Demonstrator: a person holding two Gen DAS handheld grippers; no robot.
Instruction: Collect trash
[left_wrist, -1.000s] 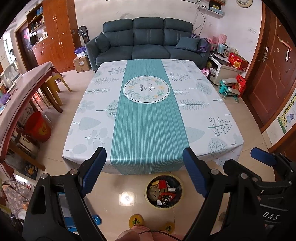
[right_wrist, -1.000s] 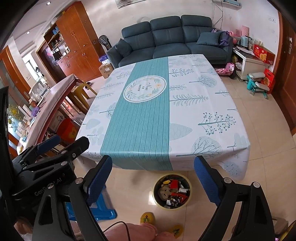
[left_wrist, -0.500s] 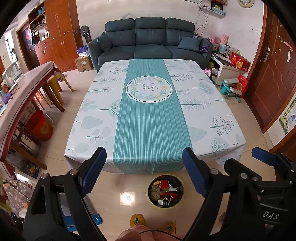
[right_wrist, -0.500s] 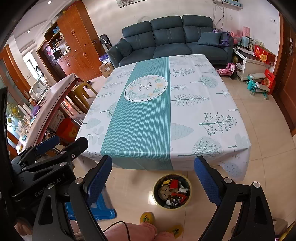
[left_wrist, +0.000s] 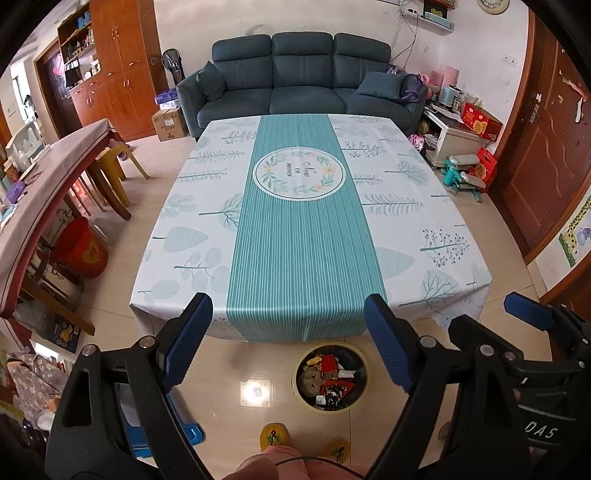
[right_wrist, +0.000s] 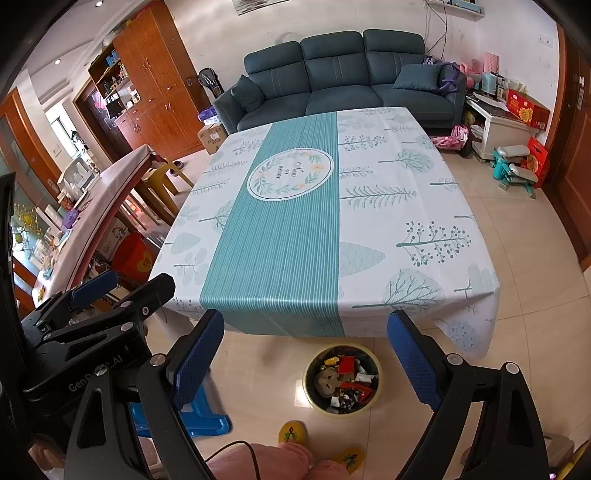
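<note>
A round yellow-rimmed trash bin (left_wrist: 330, 377) full of mixed wrappers and scraps stands on the tiled floor just in front of the table's near edge; it also shows in the right wrist view (right_wrist: 342, 382). The table (left_wrist: 424, 221) wears a white and teal cloth with nothing on it. My left gripper (left_wrist: 288, 345) is open and empty, held above the floor before the table. My right gripper (right_wrist: 306, 360) is open and empty, beside it to the right and above the bin.
A blue plastic stool (right_wrist: 201, 413) stands on the floor at lower left. A red bucket (left_wrist: 83, 249) sits under the long side table (left_wrist: 44, 173) at left. A dark sofa (left_wrist: 303, 77) stands behind the table. Toys and boxes (left_wrist: 467, 177) crowd the right wall.
Both grippers have drawn back and up a little from the table, so more floor and the bin show. Both stay open and empty.
</note>
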